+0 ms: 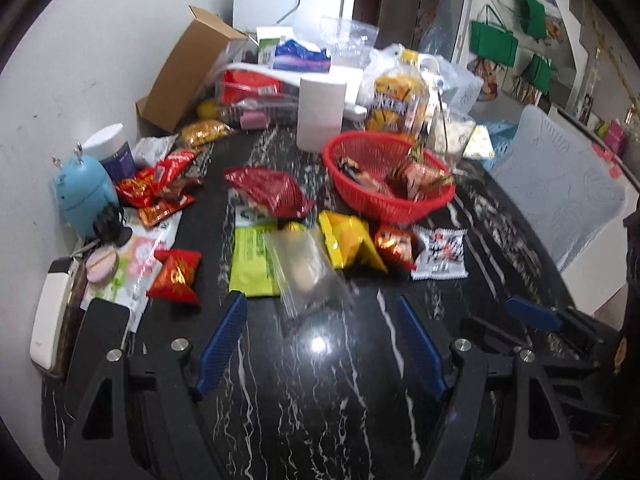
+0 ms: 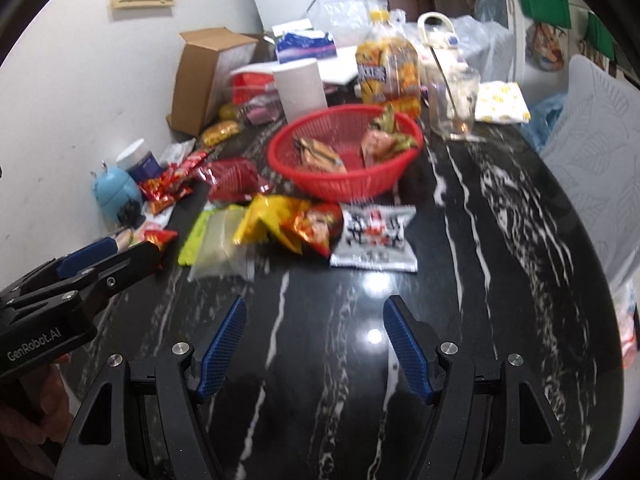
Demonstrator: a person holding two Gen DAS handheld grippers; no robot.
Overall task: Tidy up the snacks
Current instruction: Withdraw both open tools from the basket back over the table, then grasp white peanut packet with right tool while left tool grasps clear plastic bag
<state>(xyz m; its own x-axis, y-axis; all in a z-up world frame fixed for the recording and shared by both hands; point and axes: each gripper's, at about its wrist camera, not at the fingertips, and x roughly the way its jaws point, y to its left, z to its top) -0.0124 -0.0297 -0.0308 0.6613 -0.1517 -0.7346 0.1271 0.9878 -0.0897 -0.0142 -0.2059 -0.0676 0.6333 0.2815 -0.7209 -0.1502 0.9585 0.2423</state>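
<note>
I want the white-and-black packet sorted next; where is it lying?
In the right wrist view the white-and-black packet lies flat on the black marble table, just in front of the red basket, right of the orange-red packet.

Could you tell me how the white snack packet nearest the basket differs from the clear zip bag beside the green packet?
The white snack packet is opaque, printed in black and red; the clear zip bag is see-through, showing something pale inside. The white packet lies by itself on the marble, while the zip bag overlaps the green packet. Both lie flat outside the red basket.

you're seeing snack packets lying flat and scattered on the black table, a few sitting tilted inside the red basket.
</note>
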